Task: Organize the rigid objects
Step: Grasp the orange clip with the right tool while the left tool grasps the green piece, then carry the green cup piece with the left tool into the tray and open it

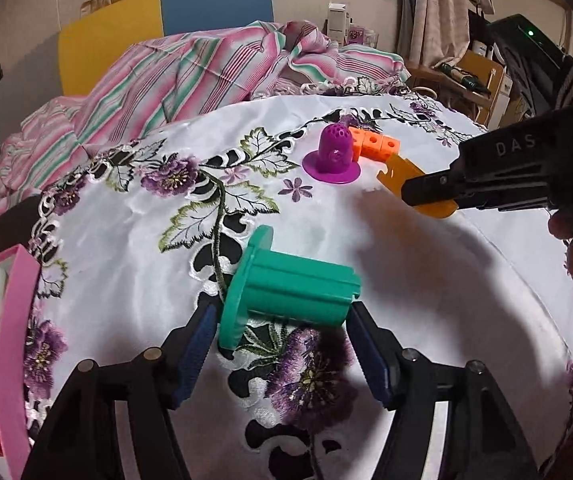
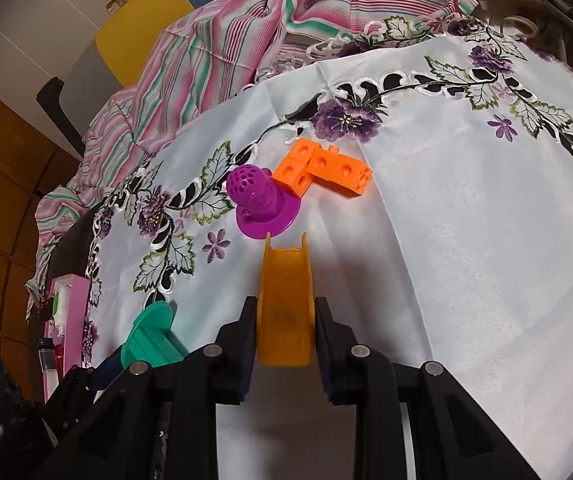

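My left gripper is shut on a teal flanged spool, held on its side just above the embroidered white tablecloth. The spool also shows at the lower left of the right wrist view. My right gripper is shut on a yellow-orange curved channel piece, seen in the left wrist view at the right. Ahead stand a purple perforated hat-shaped piece and an orange block of linked cubes, touching each other.
A pink tray at the left table edge holds a white bottle and a red item; it shows in the right wrist view too. A striped pink-green blanket lies behind the table. A wooden shelf stands at the back right.
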